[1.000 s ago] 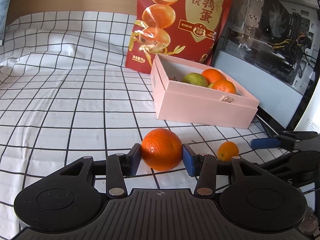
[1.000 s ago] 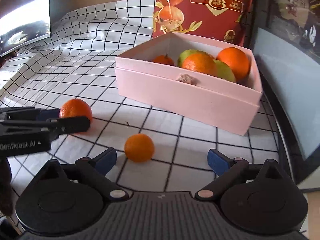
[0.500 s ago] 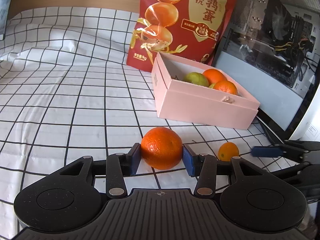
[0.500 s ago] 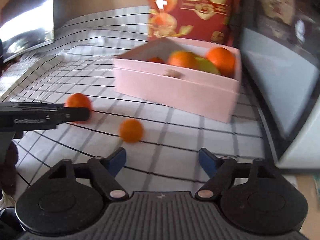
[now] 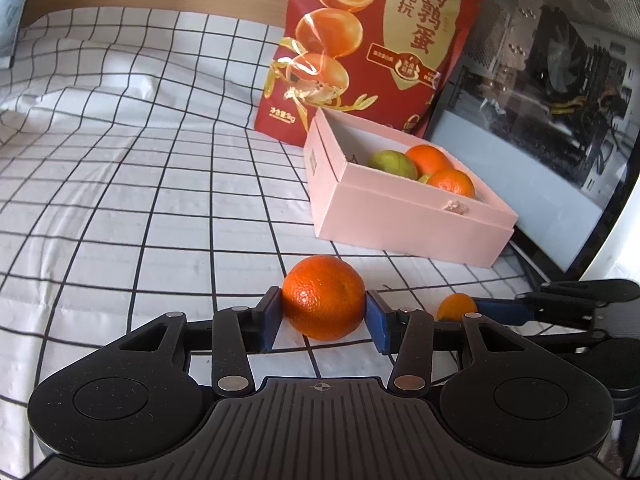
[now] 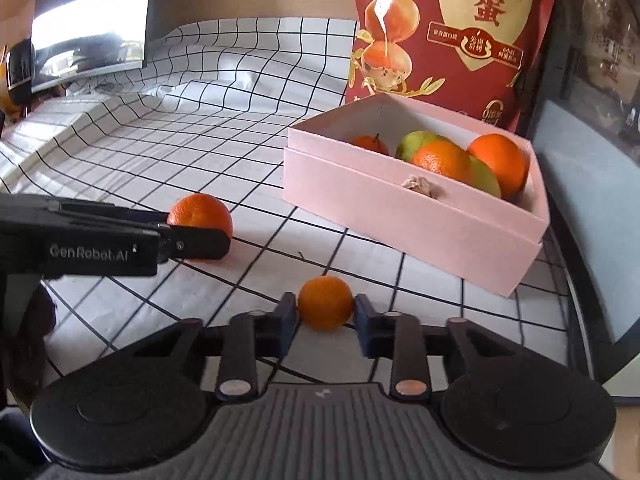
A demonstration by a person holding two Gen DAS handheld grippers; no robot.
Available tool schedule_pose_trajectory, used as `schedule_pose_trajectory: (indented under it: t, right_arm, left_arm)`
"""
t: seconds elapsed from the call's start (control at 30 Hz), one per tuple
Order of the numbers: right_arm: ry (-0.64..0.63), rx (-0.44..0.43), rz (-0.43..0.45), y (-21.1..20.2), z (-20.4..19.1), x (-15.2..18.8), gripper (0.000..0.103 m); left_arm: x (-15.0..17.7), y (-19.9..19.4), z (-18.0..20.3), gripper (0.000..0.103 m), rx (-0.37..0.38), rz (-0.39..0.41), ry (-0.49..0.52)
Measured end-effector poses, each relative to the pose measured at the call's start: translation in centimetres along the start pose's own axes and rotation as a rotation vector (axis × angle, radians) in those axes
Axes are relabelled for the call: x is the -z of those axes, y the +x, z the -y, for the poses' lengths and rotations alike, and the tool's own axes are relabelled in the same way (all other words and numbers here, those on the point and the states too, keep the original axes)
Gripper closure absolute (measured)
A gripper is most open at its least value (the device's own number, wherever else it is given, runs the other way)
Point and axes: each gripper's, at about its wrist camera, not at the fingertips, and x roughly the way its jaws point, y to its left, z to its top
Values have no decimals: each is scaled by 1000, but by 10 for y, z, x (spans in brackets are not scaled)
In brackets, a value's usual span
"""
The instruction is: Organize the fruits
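Two fruits lie loose on the checked cloth (image 5: 120, 200), each between a gripper's pads: the large orange (image 5: 324, 297) pinched in the left gripper (image 5: 323, 318), the small tangerine (image 6: 325, 302) gripped by the right gripper (image 6: 326, 322), jaws narrow on it. Both appear still to rest on the cloth, so the pick-up step seems in hand; next each needs lifting clear over the wall of the pink box (image 6: 400, 208) nearby. Inside sit oranges, green fruits and a small tangerine.
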Motion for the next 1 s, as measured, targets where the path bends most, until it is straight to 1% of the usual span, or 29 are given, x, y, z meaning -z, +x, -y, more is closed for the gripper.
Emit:
schedule_pose_trajectory:
  t: [0.13,0.23,0.43,0.53,0.63,0.73,0.8,0.87,0.93,1.0]
  right_arm:
    - [17,-12,-17,-6,6,1,73]
    - [27,10,-23,-11,12,-1,73]
    - [85,28,-14,-25,28,-8,74]
    - [104,37,-6,-31,32,-12,74]
    - [121,44,7,-39,35,-16,74]
    - [124,50,36,-50,37,-23,74]
    - [108,55,64,-58,37,-32,74]
    - [102,71,91,-63,38,-46,74]
    - [117,72,120,-67,43,-63,74]
    - [140,58,150,-71,52,-83,74]
  left_arm:
    - [-6,7,6,53,-23,-21,47]
    - [-9,12,7,53,-23,-23,75]
    - [-16,16,5,54,-6,-30,84]
    - [-20,11,3,54,44,-14,62]
    - [-33,1,4,54,96,28,43]
    - [-59,-8,11,54,156,76,48]
    - [-86,-9,16,54,197,112,38]
    - [-114,-6,25,54,218,149,50]
    - [-141,2,32,54,251,157,58]
    - [-168,17,33,54,304,135,33]
